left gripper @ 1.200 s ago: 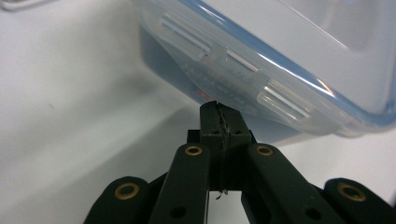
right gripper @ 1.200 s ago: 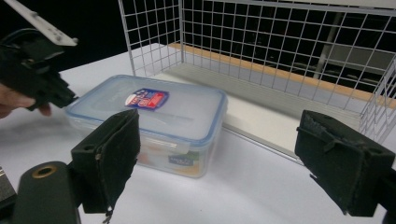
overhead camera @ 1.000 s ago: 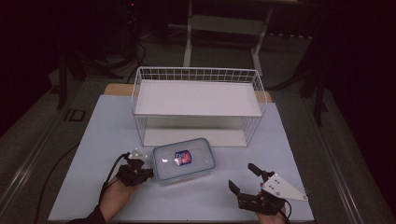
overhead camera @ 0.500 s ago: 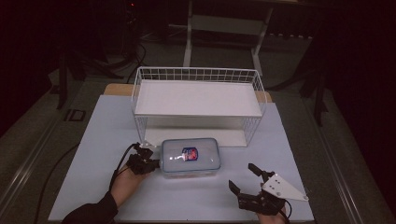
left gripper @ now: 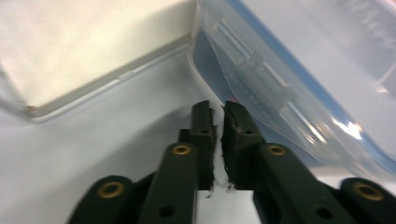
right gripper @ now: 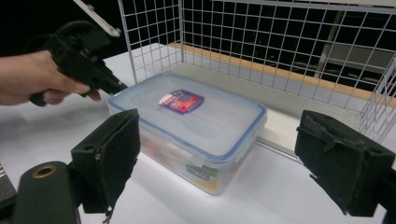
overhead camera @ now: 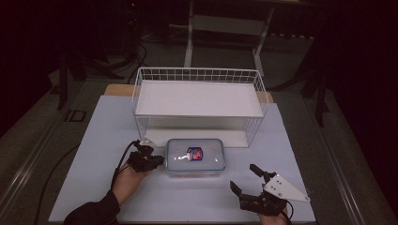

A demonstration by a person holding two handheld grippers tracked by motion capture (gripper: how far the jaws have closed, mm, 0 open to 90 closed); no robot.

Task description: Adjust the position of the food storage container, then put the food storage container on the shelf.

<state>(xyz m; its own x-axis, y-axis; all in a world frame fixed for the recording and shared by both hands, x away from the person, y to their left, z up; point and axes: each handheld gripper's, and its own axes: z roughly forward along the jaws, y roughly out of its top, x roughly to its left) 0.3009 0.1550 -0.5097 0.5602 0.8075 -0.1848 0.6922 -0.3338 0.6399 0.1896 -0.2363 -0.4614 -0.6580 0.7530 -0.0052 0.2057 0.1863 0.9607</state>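
A: How did the left gripper (left gripper: 218, 122) stand?

B: Its jaws were almost closed, a thin slit between them and nothing in it. The tips lay just beside the box (left gripper: 299, 88), at its short side, under the clear lid flap. In the high view the same gripper (overhead camera: 158, 161) sat at the box's left end, held by the left hand (overhead camera: 127, 179), a dark sleeve (overhead camera: 94, 213) behind it.

A: And the right gripper (right gripper: 219, 158)?

B: Its jaws were spread wide and held nothing. The box (right gripper: 189, 130) lay between them in the right gripper view, but farther off and apart from both. In the high view the gripper (overhead camera: 247, 179) rested near the table's front edge, right of the box, its grey plate (overhead camera: 283, 188) on top.

A: Where was the box?

B: On the white table (overhead camera: 108, 136), lid on, with a blue rim and a red and blue label (overhead camera: 195, 153). It stood just in front of the rack (overhead camera: 197, 77), a white wire frame with a white shelf (overhead camera: 199, 98) on top. Whether box and rack touched could not be told.
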